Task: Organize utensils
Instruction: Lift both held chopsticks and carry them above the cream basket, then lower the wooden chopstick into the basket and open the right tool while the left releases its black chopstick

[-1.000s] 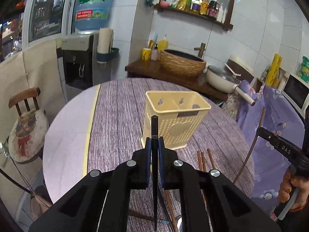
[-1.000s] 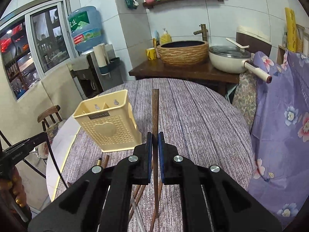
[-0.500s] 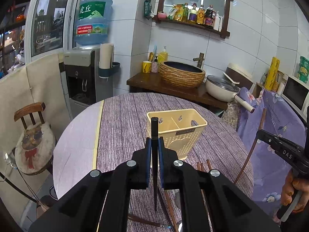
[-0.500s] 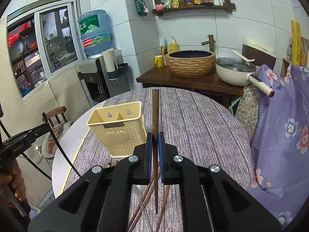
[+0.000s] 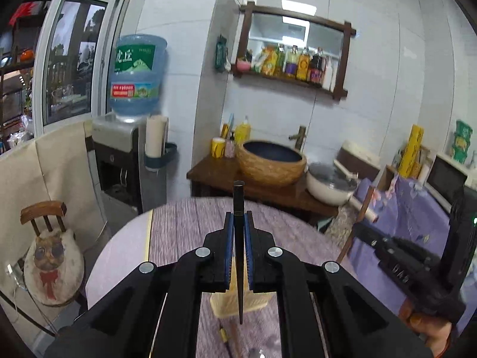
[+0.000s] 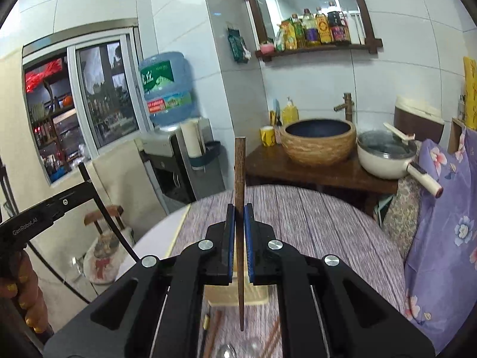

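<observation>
Chopsticks are what both grippers hold: the left gripper [image 5: 238,247] is clamped on a black chopstick [image 5: 238,205] that stands upright between its blue-padded fingers [image 5: 228,250], blunt end up and thin tip pointing down, and the right gripper [image 6: 238,241] is clamped the same way on a brown wooden chopstick [image 6: 239,167]. Both are held in the air above the round table [image 6: 313,223], which wears a purple striped cloth. Just below each gripper, partly hidden by the fingers, sits a pale yellow utensil basket [image 5: 226,304] — in the right wrist view its lower wall [image 6: 220,295] shows under the brown chopstick's tip. Nearer than the basket, toward the near edge of the table, more brown chopsticks [image 6: 216,322] lie flat on the cloth, and a metal spoon [image 6: 226,350] is partly cut off by the bottom of the frame. Beyond the far edge of the table stands a dark wooden counter [image 6: 298,173] with a woven basin [image 6: 317,143] and a white lidded pan [image 6: 387,155] — to its left, a water dispenser [image 5: 122,155].
</observation>
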Demonstrator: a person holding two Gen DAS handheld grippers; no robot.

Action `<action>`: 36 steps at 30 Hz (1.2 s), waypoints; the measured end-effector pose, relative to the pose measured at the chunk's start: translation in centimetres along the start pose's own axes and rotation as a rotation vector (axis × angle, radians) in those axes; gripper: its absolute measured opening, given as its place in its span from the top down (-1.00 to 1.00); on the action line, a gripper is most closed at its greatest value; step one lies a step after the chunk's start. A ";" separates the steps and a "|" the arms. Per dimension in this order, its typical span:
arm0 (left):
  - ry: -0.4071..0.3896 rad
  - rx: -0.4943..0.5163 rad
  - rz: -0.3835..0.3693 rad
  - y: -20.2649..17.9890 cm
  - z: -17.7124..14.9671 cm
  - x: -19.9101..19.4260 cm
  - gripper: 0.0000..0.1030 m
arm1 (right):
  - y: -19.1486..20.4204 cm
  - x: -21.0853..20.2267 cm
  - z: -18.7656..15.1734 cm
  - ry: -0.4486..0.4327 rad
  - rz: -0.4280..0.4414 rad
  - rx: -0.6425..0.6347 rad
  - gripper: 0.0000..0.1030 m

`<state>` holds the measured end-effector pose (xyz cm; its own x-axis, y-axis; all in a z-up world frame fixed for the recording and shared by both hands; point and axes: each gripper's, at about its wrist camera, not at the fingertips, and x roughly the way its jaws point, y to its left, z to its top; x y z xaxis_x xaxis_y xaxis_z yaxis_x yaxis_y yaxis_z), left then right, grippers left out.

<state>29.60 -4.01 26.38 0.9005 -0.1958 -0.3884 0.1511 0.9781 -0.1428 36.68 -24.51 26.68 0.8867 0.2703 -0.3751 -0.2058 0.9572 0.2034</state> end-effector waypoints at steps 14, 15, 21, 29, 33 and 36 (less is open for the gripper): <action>-0.009 -0.029 0.082 0.0 -0.4 7.4 0.84 | 1.8 8.2 1.4 -0.073 -0.098 -0.009 0.86; 0.009 -0.032 0.081 0.1 -1.2 8.1 0.84 | 1.6 9.1 0.5 -0.058 -0.104 -0.011 0.86; 0.116 -0.048 0.077 1.0 -4.9 11.3 0.84 | 0.5 12.3 -3.4 0.030 -0.113 -0.010 0.86; 0.149 -0.041 0.099 1.5 -7.2 12.8 0.84 | -0.6 13.3 -5.3 0.060 -0.121 0.003 0.86; 0.162 -0.049 0.087 1.6 -7.3 13.1 0.84 | -0.7 13.4 -5.2 0.063 -0.105 0.012 0.86; 0.158 -0.053 0.068 1.8 -7.3 12.8 0.84 | -0.7 13.2 -5.4 0.069 -0.077 0.022 0.77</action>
<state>38.43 -5.27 14.50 0.8317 -0.1416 -0.5368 0.0663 0.9853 -0.1571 46.30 -21.08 16.71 0.8686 0.2035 -0.4517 -0.1283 0.9731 0.1915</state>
